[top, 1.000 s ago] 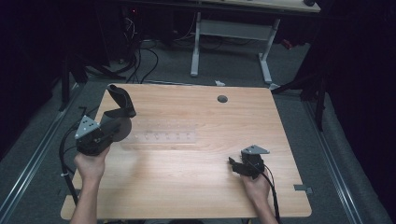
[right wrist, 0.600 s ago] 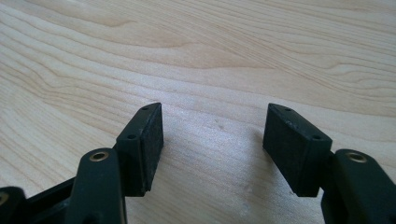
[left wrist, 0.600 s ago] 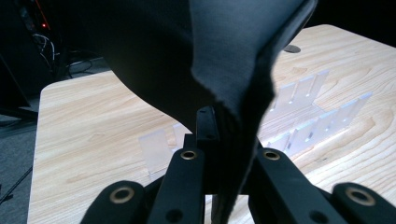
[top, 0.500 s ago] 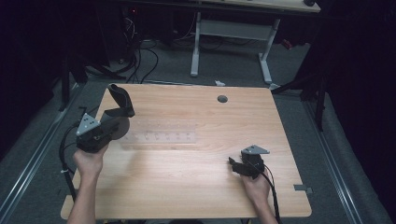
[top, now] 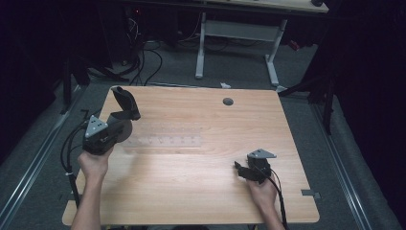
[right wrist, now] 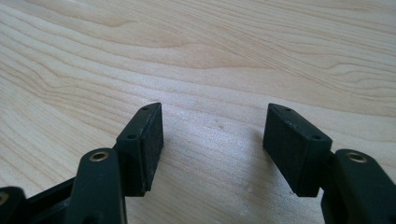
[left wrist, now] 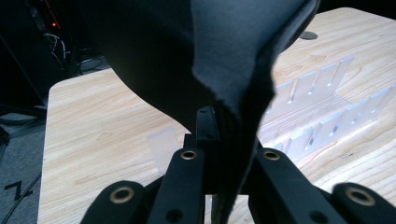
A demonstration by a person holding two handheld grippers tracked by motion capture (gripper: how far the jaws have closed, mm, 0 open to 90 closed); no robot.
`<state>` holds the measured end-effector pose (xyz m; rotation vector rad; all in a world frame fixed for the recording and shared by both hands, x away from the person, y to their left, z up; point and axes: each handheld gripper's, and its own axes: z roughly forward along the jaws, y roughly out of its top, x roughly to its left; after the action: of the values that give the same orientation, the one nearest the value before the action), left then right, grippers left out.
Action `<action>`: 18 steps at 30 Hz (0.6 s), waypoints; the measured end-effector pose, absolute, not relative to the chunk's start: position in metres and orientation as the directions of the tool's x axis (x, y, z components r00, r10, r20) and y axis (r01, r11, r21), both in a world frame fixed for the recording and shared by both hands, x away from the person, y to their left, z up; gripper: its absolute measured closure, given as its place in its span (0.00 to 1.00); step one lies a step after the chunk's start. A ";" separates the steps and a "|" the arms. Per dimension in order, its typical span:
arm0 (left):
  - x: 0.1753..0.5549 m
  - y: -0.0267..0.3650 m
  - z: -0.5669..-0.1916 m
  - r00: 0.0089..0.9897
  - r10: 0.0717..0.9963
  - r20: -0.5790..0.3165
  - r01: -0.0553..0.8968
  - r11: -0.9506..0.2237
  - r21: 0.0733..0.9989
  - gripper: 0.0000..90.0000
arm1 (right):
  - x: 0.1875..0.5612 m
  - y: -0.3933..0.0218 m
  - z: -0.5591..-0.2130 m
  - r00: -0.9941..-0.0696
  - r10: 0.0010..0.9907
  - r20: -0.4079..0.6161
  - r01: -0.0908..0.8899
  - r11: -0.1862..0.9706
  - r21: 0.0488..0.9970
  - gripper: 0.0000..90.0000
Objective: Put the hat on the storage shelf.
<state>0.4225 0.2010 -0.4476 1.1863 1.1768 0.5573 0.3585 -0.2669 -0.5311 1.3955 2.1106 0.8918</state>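
My left gripper (top: pixel 122 120) hovers over the left side of the wooden table (top: pixel 201 201), shut on a piece of black cloth (top: pixel 125 101) that stands up from its jaws. In the left gripper view the cloth (left wrist: pixel 233 56) drapes over the closed left gripper (left wrist: pixel 219 140) and hides much of the scene. A clear slotted plastic rack (top: pixel 163 142) lies flat on the table just right of that gripper, and the rack (left wrist: pixel 322 107) shows beyond the cloth. My right gripper (top: pixel 239 170) rests near the front right, and the right gripper (right wrist: pixel 215 140) is open over bare wood.
A round cable hole (top: pixel 228 101) sits near the table's far edge. Beyond the table stands another desk frame (top: pixel 201 48), with cables on the floor (top: pixel 143 57). A small grey tab (top: pixel 311 193) lies by the table's front right edge.
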 end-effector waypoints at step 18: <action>0.431 0.196 -0.462 0.327 0.863 -0.385 0.239 0.319 0.917 0.96 | 0.358 -0.267 -0.531 -0.388 0.921 -0.021 0.627 0.281 0.727 0.42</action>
<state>0.4306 0.1957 -0.4624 1.2108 1.2011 0.5773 0.3584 -0.2669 -0.5311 1.3902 2.1147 0.8933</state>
